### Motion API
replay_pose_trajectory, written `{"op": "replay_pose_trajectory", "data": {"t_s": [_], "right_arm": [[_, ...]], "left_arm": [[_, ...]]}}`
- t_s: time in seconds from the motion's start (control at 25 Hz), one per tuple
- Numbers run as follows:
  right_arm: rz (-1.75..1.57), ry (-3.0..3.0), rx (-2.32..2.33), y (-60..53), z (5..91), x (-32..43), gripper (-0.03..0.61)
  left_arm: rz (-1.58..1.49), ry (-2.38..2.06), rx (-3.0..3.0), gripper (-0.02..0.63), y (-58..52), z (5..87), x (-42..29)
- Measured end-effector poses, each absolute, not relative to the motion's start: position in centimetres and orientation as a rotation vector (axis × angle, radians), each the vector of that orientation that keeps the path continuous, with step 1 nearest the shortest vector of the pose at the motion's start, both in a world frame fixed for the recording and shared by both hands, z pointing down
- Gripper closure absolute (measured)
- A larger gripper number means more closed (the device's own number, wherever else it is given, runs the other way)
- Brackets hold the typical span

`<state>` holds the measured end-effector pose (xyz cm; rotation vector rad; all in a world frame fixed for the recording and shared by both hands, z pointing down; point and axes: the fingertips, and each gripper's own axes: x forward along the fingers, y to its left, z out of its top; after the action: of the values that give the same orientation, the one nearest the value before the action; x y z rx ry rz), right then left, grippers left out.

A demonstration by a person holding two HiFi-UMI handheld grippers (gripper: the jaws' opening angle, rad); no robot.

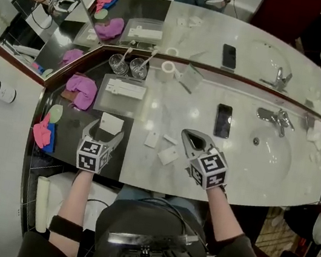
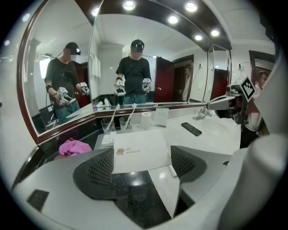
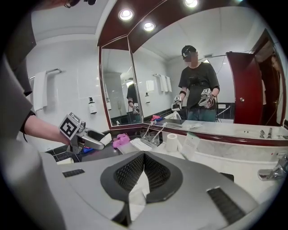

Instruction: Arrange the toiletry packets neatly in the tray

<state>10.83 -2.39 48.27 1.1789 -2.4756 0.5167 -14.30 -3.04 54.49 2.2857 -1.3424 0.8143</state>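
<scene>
Left gripper view: left gripper clamps a white packet by its sides, lifted above the dark counter. Right gripper has jaws pressed together, empty. Tray lies ahead, its pale contents too small to identify. Loose packets and a phone lie on the marble.

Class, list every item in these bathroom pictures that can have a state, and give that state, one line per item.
left gripper: fingers shut on the shower cap packet
right gripper: fingers shut, empty
tray: holds one long white packet
phone: lying flat, screen dark
faucet: no water running
glasses: upright, a toothbrush in each
loose packets: flat on the counter, outside the tray
</scene>
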Motion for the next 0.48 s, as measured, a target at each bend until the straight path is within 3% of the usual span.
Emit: {"op": "replay_pose_trajectory", "data": {"t_s": [0.48], "right_arm": [[0.543, -2.419, 1.173, -0.2, 50.2, 11.6, 0.563]], "left_arm": [[0.939, -1.236, 1.999, 0.221, 0.1, 66.3, -18.3]]}}
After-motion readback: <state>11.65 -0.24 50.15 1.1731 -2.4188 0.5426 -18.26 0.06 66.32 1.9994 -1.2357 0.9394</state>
